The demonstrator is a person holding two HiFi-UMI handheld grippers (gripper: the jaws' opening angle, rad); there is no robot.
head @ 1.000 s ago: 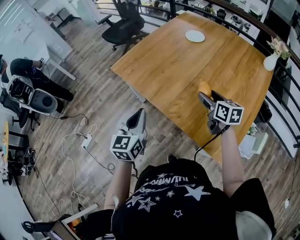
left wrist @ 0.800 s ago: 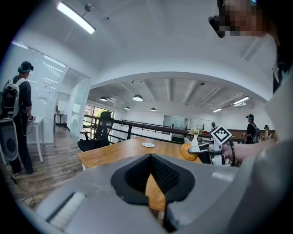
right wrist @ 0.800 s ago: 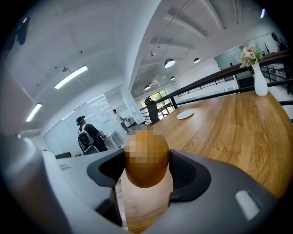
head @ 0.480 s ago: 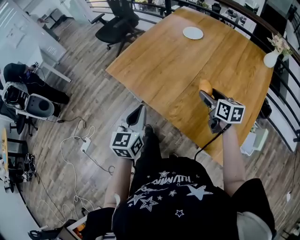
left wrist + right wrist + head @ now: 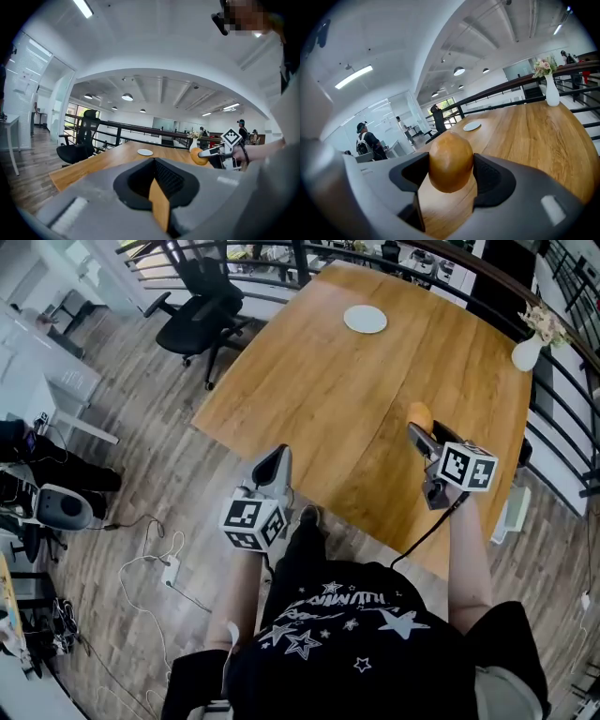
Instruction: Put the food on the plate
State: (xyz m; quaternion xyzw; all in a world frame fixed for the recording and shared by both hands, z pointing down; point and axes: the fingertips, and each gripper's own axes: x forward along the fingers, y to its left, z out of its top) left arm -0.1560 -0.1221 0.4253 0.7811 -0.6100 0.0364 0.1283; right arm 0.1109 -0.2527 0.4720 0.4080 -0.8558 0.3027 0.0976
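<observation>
A round golden-brown food piece (image 5: 451,161) sits between the pads of my right gripper (image 5: 451,174), which is shut on it. In the head view that gripper (image 5: 424,430) holds the food (image 5: 419,414) above the near right part of the wooden table (image 5: 328,390). The small white plate (image 5: 365,319) lies far off at the table's back; it also shows as the plate (image 5: 472,126) and the plate (image 5: 145,152). My left gripper (image 5: 271,468) hangs over the floor off the table's near edge, its jaws together with nothing held. The left gripper (image 5: 157,180) looks towards the food (image 5: 198,156).
A white vase with flowers (image 5: 527,350) stands at the table's far right corner, by a dark railing (image 5: 441,259). A black office chair (image 5: 202,310) is left of the table. Cables (image 5: 159,554) lie on the wood floor. People stand in the distance (image 5: 368,140).
The view has swung left and the person has stepped forward, a foot now showing at the table edge. Both grippers keep their pose; the right one still holds the food.
</observation>
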